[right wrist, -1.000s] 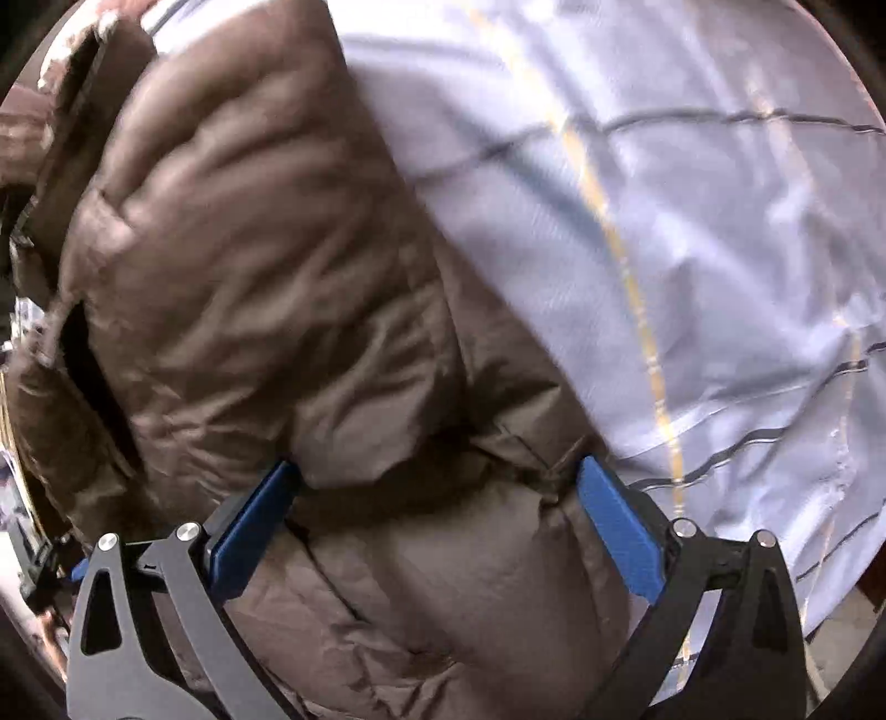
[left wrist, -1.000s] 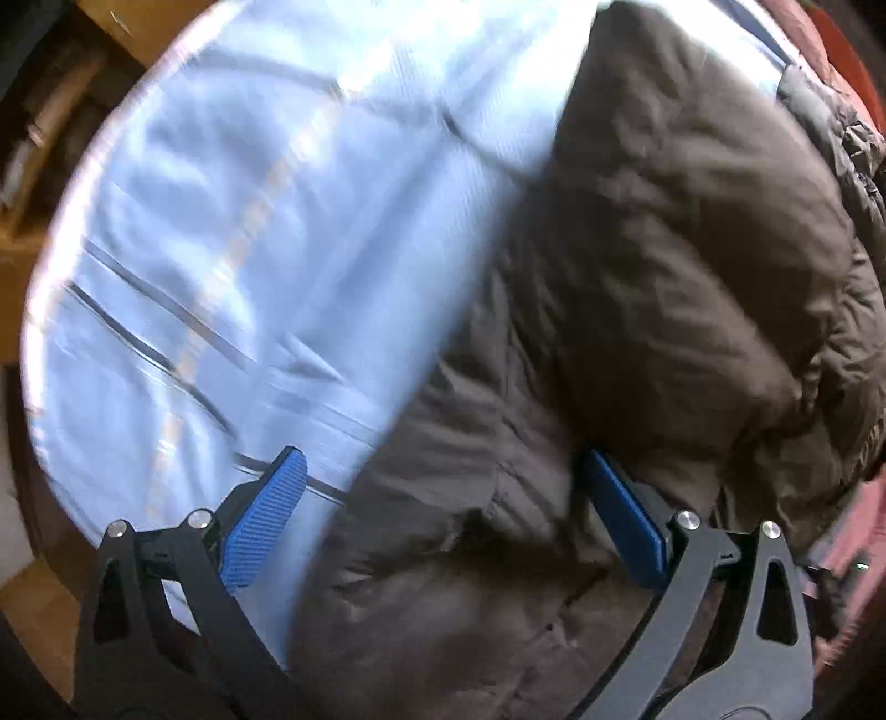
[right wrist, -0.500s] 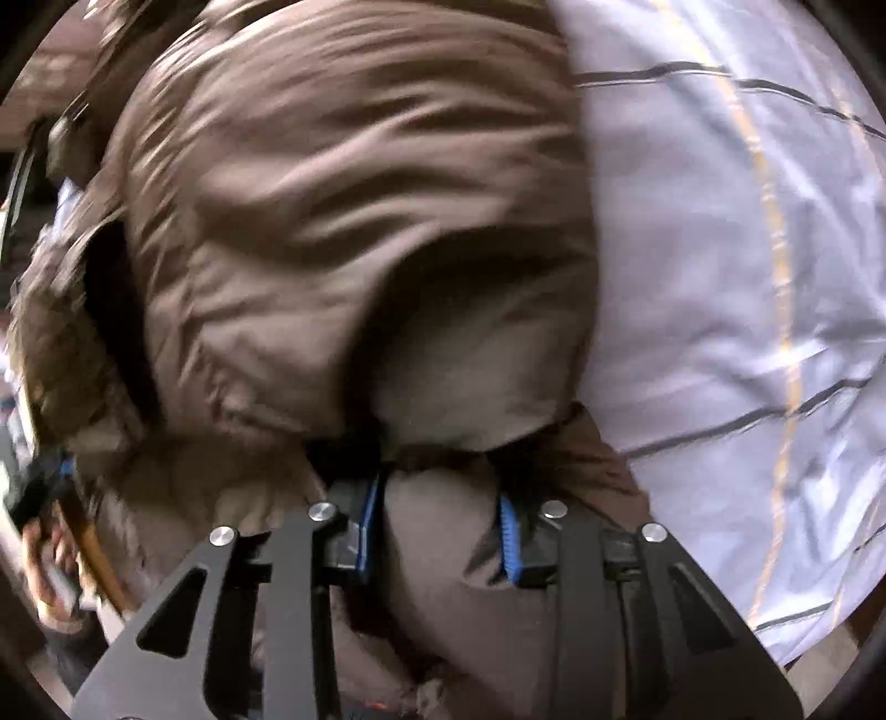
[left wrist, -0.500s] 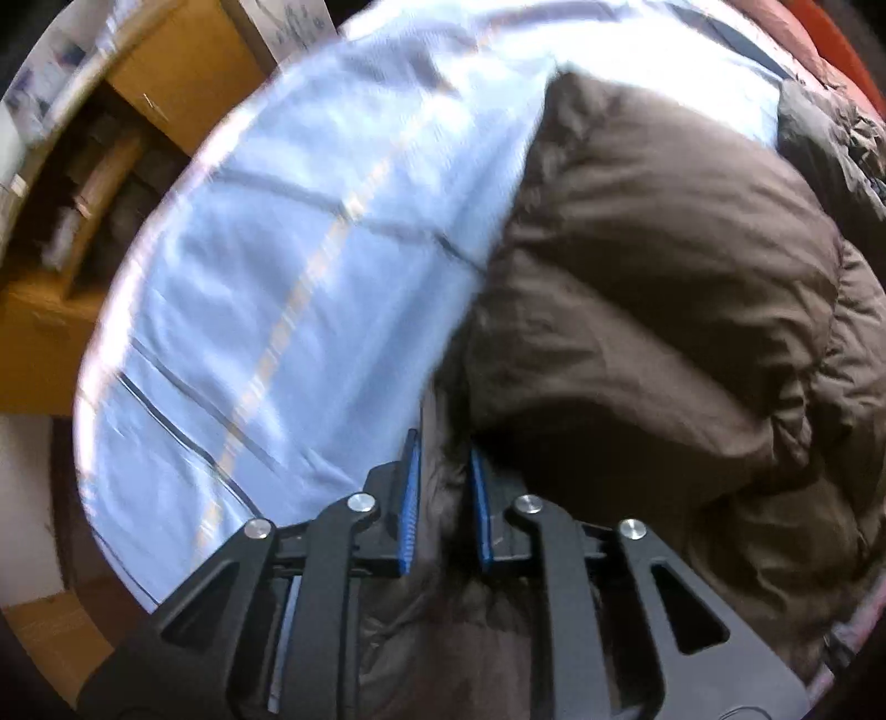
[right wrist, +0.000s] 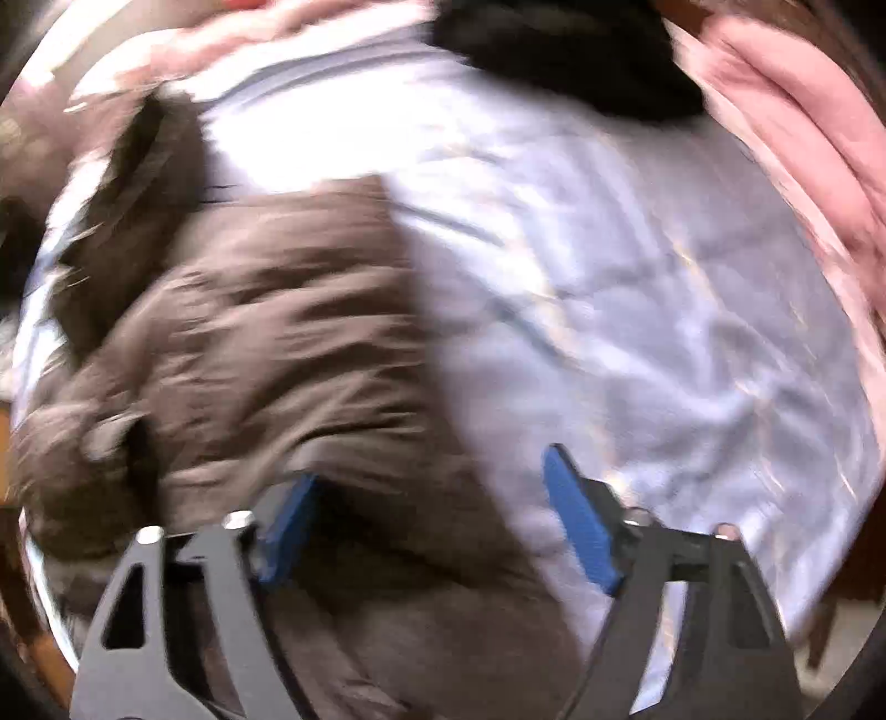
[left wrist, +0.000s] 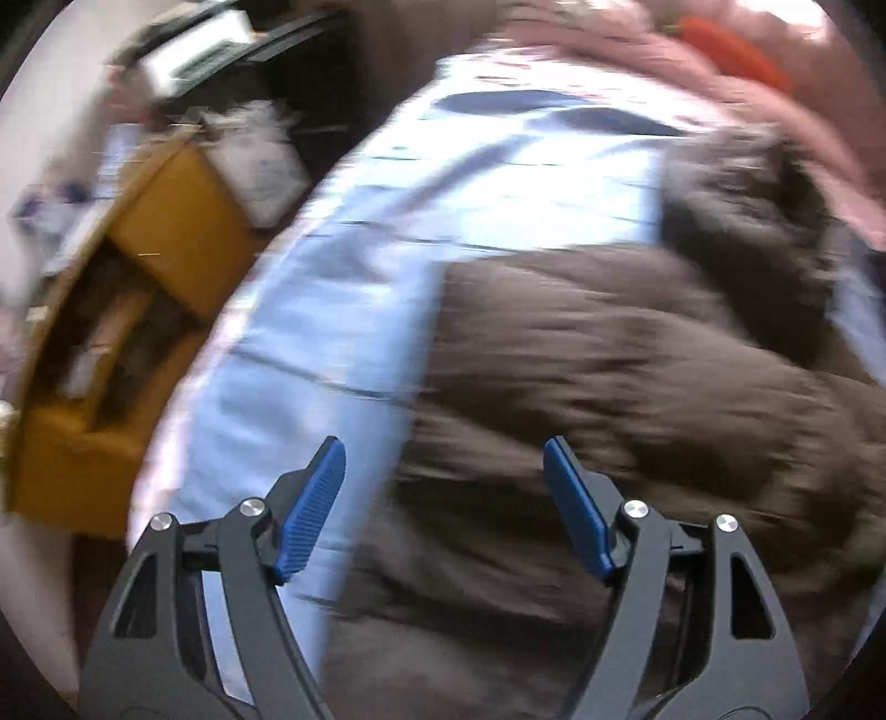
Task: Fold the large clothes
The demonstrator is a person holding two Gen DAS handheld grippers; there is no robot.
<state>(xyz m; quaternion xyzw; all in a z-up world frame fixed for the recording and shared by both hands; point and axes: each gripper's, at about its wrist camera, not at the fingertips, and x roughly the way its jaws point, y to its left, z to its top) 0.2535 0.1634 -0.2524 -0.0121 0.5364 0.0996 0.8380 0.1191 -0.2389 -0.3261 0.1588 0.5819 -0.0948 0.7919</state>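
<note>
A brown puffy jacket (left wrist: 637,376) lies on a pale blue striped bedsheet (left wrist: 332,288). In the left wrist view my left gripper (left wrist: 443,498) hovers above the jacket's left edge, jaws opening, nothing pinched between the blue pads (left wrist: 310,498). In the right wrist view the same jacket (right wrist: 277,343) fills the left half over the sheet (right wrist: 637,304). My right gripper (right wrist: 432,515) is above the jacket's right edge, jaws opening; the fabric lies below them and is not pressed. Both views are motion-blurred.
A yellow wooden shelf unit (left wrist: 111,343) with clutter stands left of the bed. Pink bedding (right wrist: 803,138) is heaped along the far and right side, with a dark garment (right wrist: 565,61) at the far edge. An orange item (left wrist: 731,44) lies at the top.
Both grippers closed on the jacket's near edge, then opened and let it go. Both have risen and tilted, so more of the bed and room shows.
</note>
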